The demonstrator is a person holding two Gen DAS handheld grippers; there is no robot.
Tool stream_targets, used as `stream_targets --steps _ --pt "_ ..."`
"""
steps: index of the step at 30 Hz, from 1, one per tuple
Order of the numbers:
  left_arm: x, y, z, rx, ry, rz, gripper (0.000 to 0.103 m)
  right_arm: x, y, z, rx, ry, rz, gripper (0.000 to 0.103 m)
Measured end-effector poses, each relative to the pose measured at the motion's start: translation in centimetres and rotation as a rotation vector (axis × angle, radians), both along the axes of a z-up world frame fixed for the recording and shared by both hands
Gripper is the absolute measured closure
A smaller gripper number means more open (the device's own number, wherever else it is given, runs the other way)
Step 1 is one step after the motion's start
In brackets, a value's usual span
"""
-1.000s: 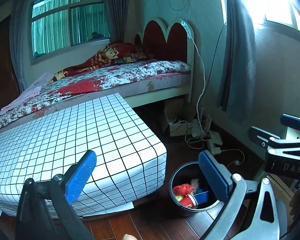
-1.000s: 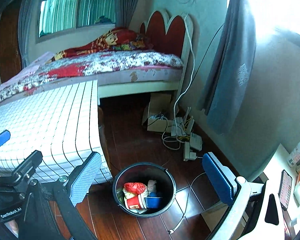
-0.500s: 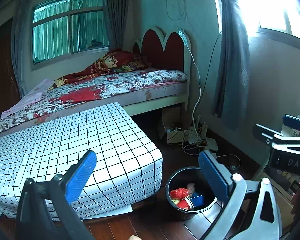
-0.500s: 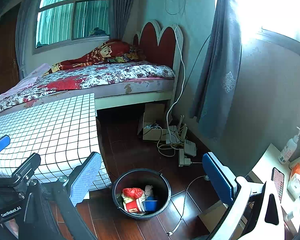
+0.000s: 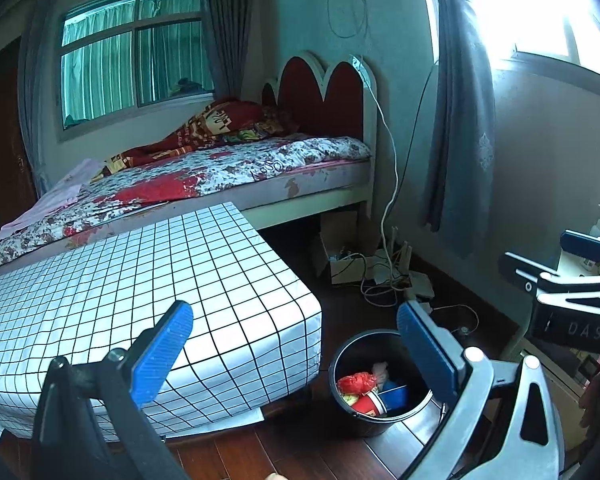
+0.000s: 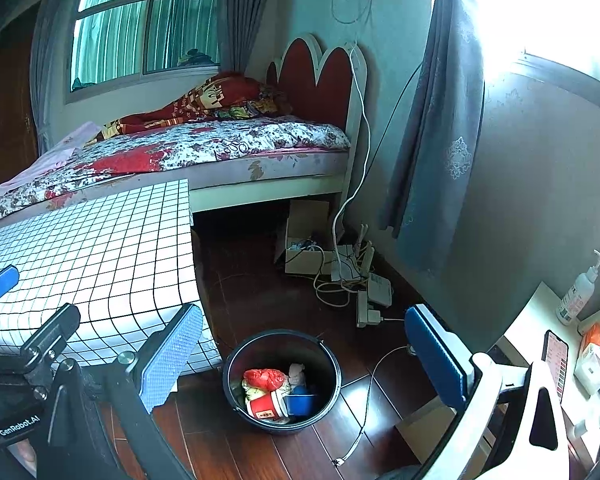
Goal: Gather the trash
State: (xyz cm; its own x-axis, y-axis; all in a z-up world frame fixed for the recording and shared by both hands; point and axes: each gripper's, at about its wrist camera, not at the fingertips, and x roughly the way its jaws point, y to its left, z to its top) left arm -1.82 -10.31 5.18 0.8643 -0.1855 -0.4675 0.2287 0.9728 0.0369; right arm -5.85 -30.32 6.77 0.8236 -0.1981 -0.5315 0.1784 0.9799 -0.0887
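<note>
Right now you are holding both grippers above the dark wooden floor (image 6: 260, 304), each with its jaws spread wide and gripping nothing. From the left wrist view, the checked white mattress (image 5: 132, 292) is filling the frame from 9 o'clock to the centre, with the flowered bed (image 5: 228, 168) lying behind it at 11 o'clock. Your left gripper (image 5: 296, 348) is framing the corner of that mattress between its blue pads. The black bin (image 5: 342, 396) is sitting on the floor at 5 o'clock, just beside the mattress corner and partly hidden behind the right-hand pad. Your right gripper is showing at 3 o'clock in this view, apart from the left one.

From the right wrist view, your right gripper (image 6: 304, 356) is hanging over the bin (image 6: 236, 360), which lies at 6 o'clock between the two pads. The trash is resting inside it: a red crumpled bag (image 6: 265, 378), a red paper cup (image 6: 265, 405) lying on its side, and a blue cup (image 6: 300, 400) touching it. A tangle of cables (image 6: 336, 280) is lying at 1 o'clock from the bin. At 4 o'clock, a pump bottle (image 6: 580, 292) and a phone (image 6: 556, 358) are sitting on a pale table (image 6: 528, 320).
</note>
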Motion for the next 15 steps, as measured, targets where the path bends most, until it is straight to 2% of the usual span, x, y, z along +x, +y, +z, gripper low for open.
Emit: stream_targets --steps 15 --pt "-0.29 -0.63 -0.02 0.006 0.004 -0.019 0.001 -0.41 -0.41 -0.11 0.004 0.004 -0.008 0.001"
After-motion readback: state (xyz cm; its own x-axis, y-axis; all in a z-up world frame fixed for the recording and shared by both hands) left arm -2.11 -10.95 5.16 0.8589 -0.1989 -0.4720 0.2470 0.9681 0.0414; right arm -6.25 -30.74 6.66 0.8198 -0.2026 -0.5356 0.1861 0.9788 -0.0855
